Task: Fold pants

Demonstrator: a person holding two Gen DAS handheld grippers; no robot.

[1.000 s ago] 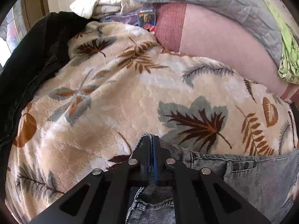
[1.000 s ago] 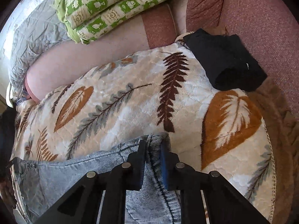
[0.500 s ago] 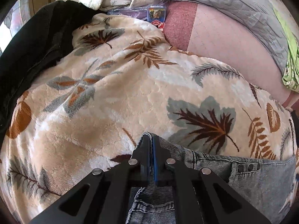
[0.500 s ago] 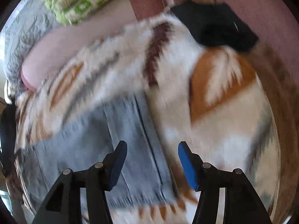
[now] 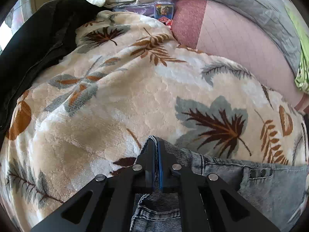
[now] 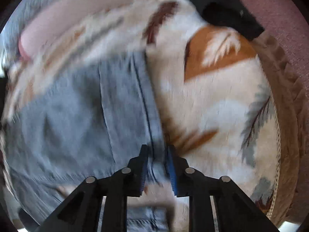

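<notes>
Grey-blue denim pants [image 5: 270, 185] lie on a cream blanket with a leaf print [image 5: 115, 96]. My left gripper [image 5: 156, 148] is shut on a corner of the pants at the waistband end, by the rivets. In the blurred right wrist view the pants [image 6: 77, 116] lie spread flat to the left. My right gripper [image 6: 157, 154] has its jaws narrowed around the pants' right edge seam, with a gap between the blue pads [image 6: 171, 166]. I cannot tell whether they pinch the cloth.
A black jacket [image 5: 32, 44] lies left of the blanket. A pink cushion [image 5: 241, 46], a grey quilt [image 5: 241, 2] and a small box [image 5: 164, 9] are behind. A black garment [image 6: 227, 13] sits at the blanket's far right corner, by the sofa arm [image 6: 285, 29].
My right gripper let go of the pants corner, opened wide, pulled back along the right edge, then narrowed around the seam. The left gripper kept its hold and barely moved.
</notes>
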